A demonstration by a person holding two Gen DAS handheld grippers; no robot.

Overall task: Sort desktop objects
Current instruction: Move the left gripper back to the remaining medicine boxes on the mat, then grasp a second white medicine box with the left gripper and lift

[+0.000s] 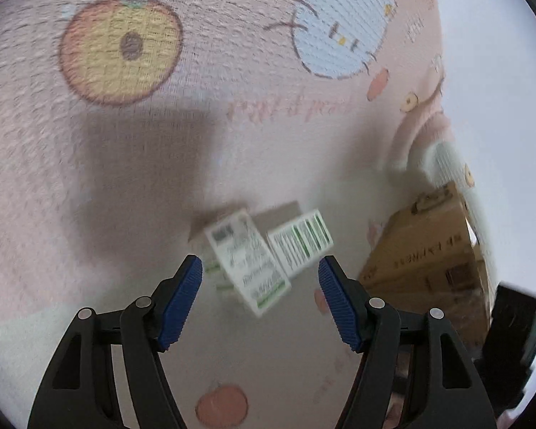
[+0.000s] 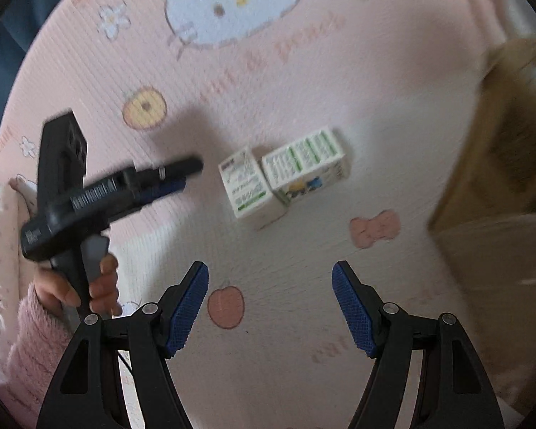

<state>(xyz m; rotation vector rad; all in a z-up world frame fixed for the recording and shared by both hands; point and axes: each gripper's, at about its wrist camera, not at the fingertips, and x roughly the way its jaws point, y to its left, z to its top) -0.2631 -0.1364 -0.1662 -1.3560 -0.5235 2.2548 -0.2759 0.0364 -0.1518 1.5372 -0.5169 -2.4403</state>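
Two small white cartons with green print lie side by side on a pink cartoon mat (image 1: 125,178). The nearer carton (image 1: 248,261) sits just ahead of my left gripper (image 1: 261,268), which is open and empty above it. The second carton (image 1: 302,241) touches it on the right. In the right wrist view both cartons (image 2: 248,186) (image 2: 305,162) lie mid-mat, well ahead of my open, empty right gripper (image 2: 269,275). The left gripper (image 2: 182,175) shows there, coming in from the left in a hand.
A brown cardboard box (image 1: 429,254) stands right of the cartons; it also shows at the right edge of the right wrist view (image 2: 500,150). The pink mat (image 2: 303,71) covers the surface. A pink-sleeved hand (image 2: 71,293) holds the left gripper's handle.
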